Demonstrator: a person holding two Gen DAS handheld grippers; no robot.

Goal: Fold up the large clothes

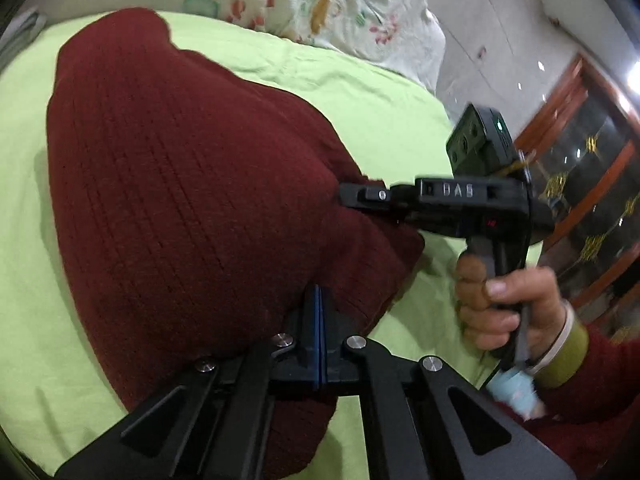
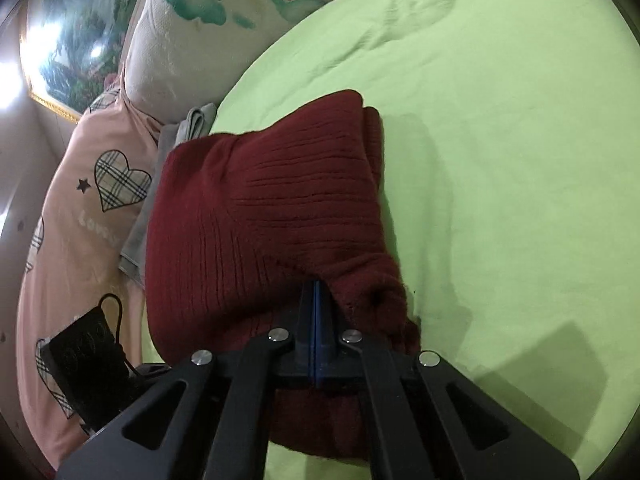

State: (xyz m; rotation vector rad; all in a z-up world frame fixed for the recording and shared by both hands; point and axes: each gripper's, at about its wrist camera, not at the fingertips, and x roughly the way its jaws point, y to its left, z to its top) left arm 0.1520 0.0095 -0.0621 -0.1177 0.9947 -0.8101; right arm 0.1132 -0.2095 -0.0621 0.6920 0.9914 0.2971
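Pinching the dark red knitted sweater (image 1: 180, 184) with both tools, I have it bunched up in ribbed folds on the light green bed sheet (image 1: 360, 80). My left gripper (image 1: 316, 300) has its blue-padded fingers pressed together on a fold of the knit at the sweater's near edge. My right gripper (image 2: 318, 296) is likewise closed tight on the wool, its fingers buried in a gathered lump of fabric at the sweater's near right corner.

From the left wrist view I see my right hand (image 1: 504, 300) around the black handle of the other tool, whose tip reaches sideways into the sweater's right edge. A red sleeve with a yellow-green cuff covers that wrist.

From the right wrist view the sweater (image 2: 260, 208) lies in stacked layers, its far edge doubled over. Beside it on the left sits a grey folded cloth (image 2: 188, 124), touching a pink cover with plaid hearts (image 2: 120, 180). A white floral quilt (image 2: 208, 12) lies beyond, at the sheet's far edge. A black case (image 2: 86, 356) rests on the pink cover.
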